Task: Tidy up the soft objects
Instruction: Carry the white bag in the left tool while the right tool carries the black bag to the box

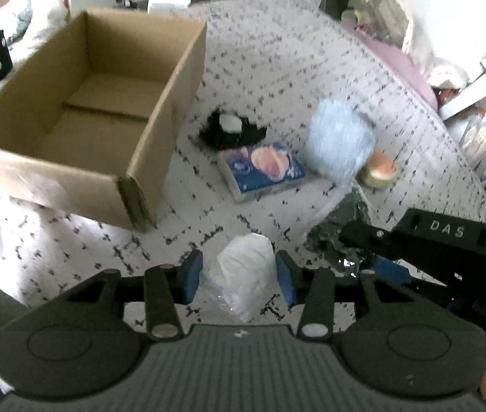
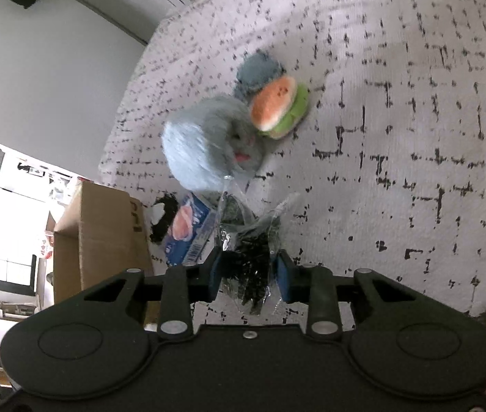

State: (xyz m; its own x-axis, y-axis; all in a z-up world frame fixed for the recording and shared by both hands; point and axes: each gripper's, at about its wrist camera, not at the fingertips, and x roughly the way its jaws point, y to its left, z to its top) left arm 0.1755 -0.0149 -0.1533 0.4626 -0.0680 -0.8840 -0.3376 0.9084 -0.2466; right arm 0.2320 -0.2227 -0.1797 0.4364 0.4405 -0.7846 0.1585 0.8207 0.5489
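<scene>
Between left tool point(image 1: 239, 276) pads: crinkly white bagged bundle point(image 1: 243, 274); right tool point(image 2: 249, 273) gripping dark bagged fluff point(image 2: 248, 257).

One cardboard box point(image 1: 81, 103) | one blue fluffy plush point(image 1: 340, 137) | one watermelon plush point(image 2: 279, 108) | one grey-blue plush point(image 2: 258, 70) behind it | one tissue pack point(image 1: 261, 168) | one black-and-white plush point(image 1: 230, 128) | one white bagged item point(image 1: 243, 278) | one dark bagged item point(image 2: 251, 254) | two grippers, left point(image 1: 239, 276), right point(image 2: 248, 274) | one patterned rug point(image 2: 397, 137).
</scene>
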